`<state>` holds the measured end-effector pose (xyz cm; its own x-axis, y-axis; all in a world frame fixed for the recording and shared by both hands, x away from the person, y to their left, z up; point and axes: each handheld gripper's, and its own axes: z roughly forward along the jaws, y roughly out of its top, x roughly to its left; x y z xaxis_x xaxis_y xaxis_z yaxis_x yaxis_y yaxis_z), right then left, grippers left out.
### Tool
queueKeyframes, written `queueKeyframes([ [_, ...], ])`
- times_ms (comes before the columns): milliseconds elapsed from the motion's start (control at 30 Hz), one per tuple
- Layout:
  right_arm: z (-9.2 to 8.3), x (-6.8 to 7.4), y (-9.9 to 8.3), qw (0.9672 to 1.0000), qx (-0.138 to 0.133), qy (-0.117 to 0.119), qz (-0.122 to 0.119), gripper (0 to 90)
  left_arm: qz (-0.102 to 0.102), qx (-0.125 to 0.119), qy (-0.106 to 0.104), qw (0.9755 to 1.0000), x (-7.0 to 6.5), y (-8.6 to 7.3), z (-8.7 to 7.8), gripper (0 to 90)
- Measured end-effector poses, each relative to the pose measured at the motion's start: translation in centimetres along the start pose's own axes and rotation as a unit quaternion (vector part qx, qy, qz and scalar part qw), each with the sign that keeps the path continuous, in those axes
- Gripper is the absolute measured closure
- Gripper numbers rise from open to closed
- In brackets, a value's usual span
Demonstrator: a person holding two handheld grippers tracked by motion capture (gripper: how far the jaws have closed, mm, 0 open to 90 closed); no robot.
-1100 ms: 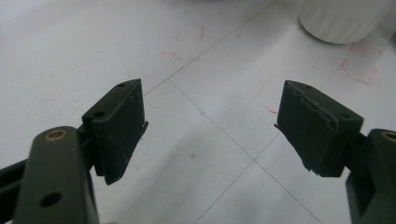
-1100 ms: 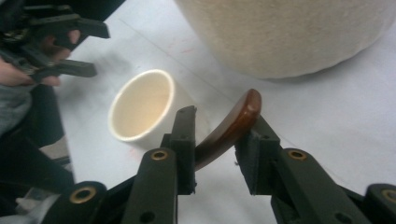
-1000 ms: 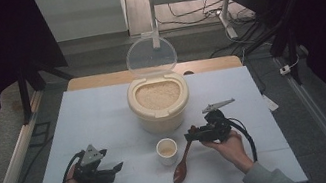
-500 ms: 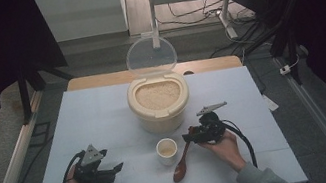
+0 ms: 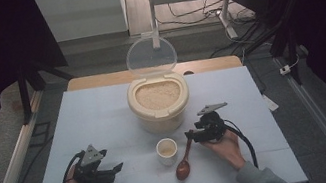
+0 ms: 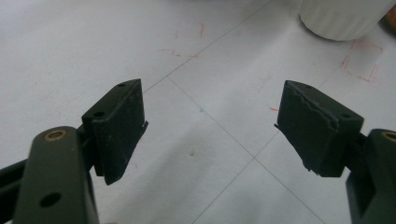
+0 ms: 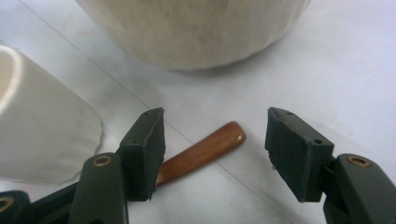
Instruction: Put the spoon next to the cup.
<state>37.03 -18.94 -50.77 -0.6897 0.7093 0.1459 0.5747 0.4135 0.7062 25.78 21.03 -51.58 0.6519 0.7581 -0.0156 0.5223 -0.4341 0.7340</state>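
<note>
A cream rice container (image 5: 160,109) with its clear lid (image 5: 150,55) raised stands mid-table, full of rice. In front of it are a small white cup (image 5: 167,150) and a brown wooden spoon (image 5: 183,161) lying flat. My right gripper (image 5: 191,135) is at the spoon's handle end. Its jaws have just been opening. In the right gripper view the handle (image 7: 205,150) lies on the table between the open jaws of that gripper (image 7: 217,121), touched by neither pad. My left gripper (image 5: 115,170) rests at the front left, open and empty (image 6: 210,100).
The table (image 5: 94,118) is covered by a pale sheet with thin lines and red marks (image 6: 359,70). The cup's base (image 6: 343,18) shows beyond the left jaws. Cup (image 7: 42,126) and container wall (image 7: 196,32) stand close ahead of the right jaws. Metal rails run along both sides.
The right gripper's jaws stand wider apart than before and the hand has shifted slightly left. The spoon lies where it was. The left hand has not moved.
</note>
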Motion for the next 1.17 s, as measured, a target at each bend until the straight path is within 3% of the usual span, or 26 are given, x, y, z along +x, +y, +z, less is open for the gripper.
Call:
queueKeyframes([
  [267, -3.8, 0.4, -1.5, 0.9976, -0.051, -0.004, -0.046, 38.4, 0.001, -0.003, 0.001, 1.0, -0.1, 0.0, -0.1, 23.1],
  [567, -7.5, -0.7, -3.8, 0.9938, -0.094, -0.002, -0.06, 39.7, -0.001, -0.007, 0.001, 1.0, -0.1, 0.0, -0.3, 23.1],
  [733, -8.9, -1.0, -4.8, 0.9927, -0.099, -0.01, -0.069, 39.8, -0.001, -0.01, 0.003, 0.9999, 0.0, 0.0, -0.3, 23.1],
  [867, -9.6, -1.5, -5.5, 0.9924, -0.105, -0.002, -0.065, 39.8, -0.002, -0.013, 0.004, 0.9999, 0.0, 0.0, -0.4, 23.2],
  [1167, -10.3, -2.1, -6.1, 0.9916, -0.11, -0.003, -0.068, 40.6, -0.002, -0.019, 0.007, 0.9998, 0.0, 0.1, -0.6, 23.1],
])
